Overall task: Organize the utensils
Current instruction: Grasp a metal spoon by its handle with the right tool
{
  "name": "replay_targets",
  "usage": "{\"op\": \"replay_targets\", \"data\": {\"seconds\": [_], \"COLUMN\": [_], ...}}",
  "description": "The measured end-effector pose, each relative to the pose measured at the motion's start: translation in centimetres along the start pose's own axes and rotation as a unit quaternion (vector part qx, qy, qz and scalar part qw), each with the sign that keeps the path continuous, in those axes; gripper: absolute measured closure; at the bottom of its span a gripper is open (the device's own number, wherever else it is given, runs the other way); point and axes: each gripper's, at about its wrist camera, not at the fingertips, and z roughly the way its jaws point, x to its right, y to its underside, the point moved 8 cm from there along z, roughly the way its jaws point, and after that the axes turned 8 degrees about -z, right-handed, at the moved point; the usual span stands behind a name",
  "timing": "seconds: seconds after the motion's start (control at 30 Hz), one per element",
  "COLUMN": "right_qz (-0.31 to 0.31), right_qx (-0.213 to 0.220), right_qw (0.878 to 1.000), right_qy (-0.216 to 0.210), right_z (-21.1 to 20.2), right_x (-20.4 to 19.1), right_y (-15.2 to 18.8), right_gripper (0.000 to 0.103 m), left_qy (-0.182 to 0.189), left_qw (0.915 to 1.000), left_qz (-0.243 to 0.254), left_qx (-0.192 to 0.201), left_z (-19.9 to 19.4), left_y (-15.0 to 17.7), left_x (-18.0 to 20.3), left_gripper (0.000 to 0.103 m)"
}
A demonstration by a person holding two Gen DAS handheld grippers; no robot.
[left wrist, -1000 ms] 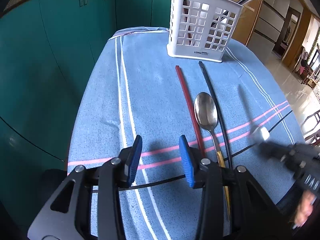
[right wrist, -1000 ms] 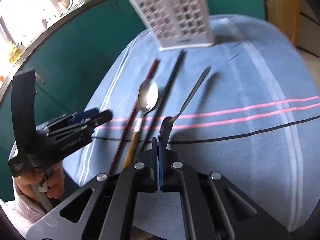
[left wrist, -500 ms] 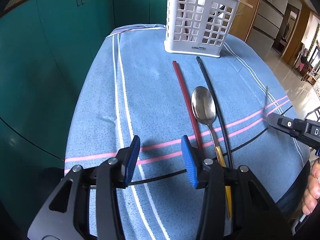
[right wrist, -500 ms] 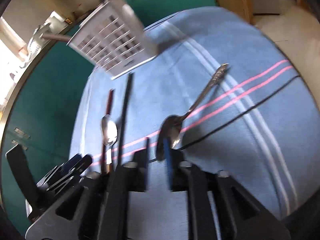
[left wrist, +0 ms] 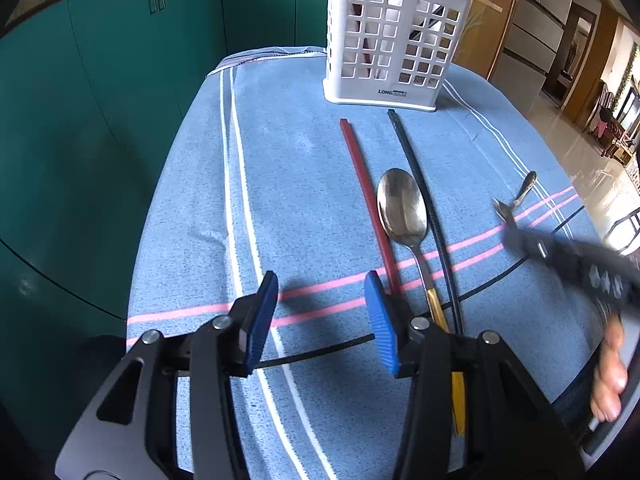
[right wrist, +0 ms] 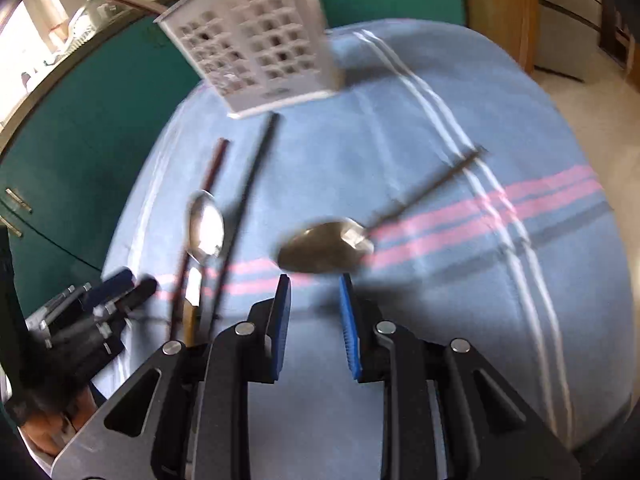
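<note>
Right tongs [right wrist: 313, 290], blue pads just parted, hover empty near the plain silver spoon [right wrist: 326, 246] on the blue striped desk [right wrist: 440, 280]. Left tongs [left wrist: 322, 312] stand wide, empty. White perforated plastic holder [left wrist: 394, 40] stands far.

Left of the red chopstick [left wrist: 366, 196] the table [left wrist: 280, 184] lies bare up to the white utensil basket [left wrist: 394, 40]; spoons and chopsticks crowd its right.
</note>
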Motion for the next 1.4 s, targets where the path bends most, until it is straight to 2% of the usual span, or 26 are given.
{"op": "replay_targets", "data": {"seconds": [0.07, 0.1, 0.17, 0.23, 0.27, 0.33, 0.37, 0.5, 0.6, 0.73, 0.87, 1.1, 1.2, 1.27, 1.4], "right_qz": [-0.001, -0.001, -0.003, -0.013, -0.019, -0.03, -0.033, -0.057, -0.097, -0.104, -0.09, -0.085, -0.071, -0.071, -0.126], "right_qx": [0.032, 0.031, 0.011, 0.02, 0.024, 0.039, 0.039, -0.013, -0.047, -0.055, -0.067, -0.082, -0.048, -0.034, -0.052], "right_qw": [0.999, 0.999, 1.0, 1.0, 1.0, 0.996, 0.995, 0.983, 0.969, 0.967, 0.971, 0.987, 0.992, 0.994, 0.989], "right_qy": [-0.031, -0.04, -0.026, -0.017, 0.0, 0.072, 0.088, 0.173, 0.222, 0.227, 0.212, 0.106, 0.094, 0.07, 0.059], "right_z": [0.2, 0.8, 1.7, 1.1, 0.7, -0.1, 0.0, 1.9, 2.4, 1.1, -0.7, -2.6, -3.8, -4.9, -4.9], "right_x": [-0.8, -0.9, -0.7, 0.0, 0.6, 3.3, 4.3, 9.1, 10.2, 10.6, 10.6, 4.9, 3.6, 2.4, -0.1], "right_y": [-2.0, -2.8, -3.6, -4.3, -4.5, -5.6, -6.0, -6.8, -6.2, -4.8, -2.3, 2.9, 3.1, 3.2, 4.4], "right_gripper": [0.078, 0.078, 0.078, 0.078, 0.076, 0.069, 0.062, 0.062, 0.062, 0.062, 0.062, 0.061, 0.061, 0.061, 0.058], "left_qy": [-0.001, -0.001, -0.001, 0.0, 0.0, -0.003, -0.003, 0.007, 0.006, 0.005, 0.008, 0.012, 0.014, 0.013, 0.01], "left_qw": [1.0, 1.0, 1.0, 1.0, 1.0, 1.0, 1.0, 1.0, 0.9999, 1.0, 0.9999, 0.9999, 0.9998, 0.9998, 0.9999], "left_qz": [-0.001, -0.001, -0.001, -0.001, -0.001, -0.002, -0.004, 0.005, 0.01, 0.006, 0.008, 0.008, 0.012, 0.012, 0.004], "left_qx": [0.001, 0.001, 0.004, 0.008, 0.008, 0.004, 0.002, 0.001, 0.003, 0.003, 0.003, 0.0, 0.004, 0.005, 0.005], "left_z": [-0.1, -0.2, -0.5, -0.8, -0.8, -0.5, -0.4, -0.4, -0.5, -0.4, -0.3, -0.1, -0.3, -0.4, -0.3], "left_y": [-0.1, -0.1, -0.2, -0.3, -0.3, -0.3, -0.3, -0.1, -0.1, -0.4, -0.2, 0.0, 0.0, -0.2, -0.3], "left_x": [-0.1, -0.1, -0.3, -0.5, -0.6, -0.7, -0.7, 0.1, 0.2, -0.2, 0.1, 0.5, 0.8, 0.6, 0.2], "left_gripper": [0.057, 0.057, 0.056, 0.055, 0.054, 0.054, 0.054, 0.054, 0.053, 0.052, 0.052, 0.051, 0.051, 0.05, 0.05]}}
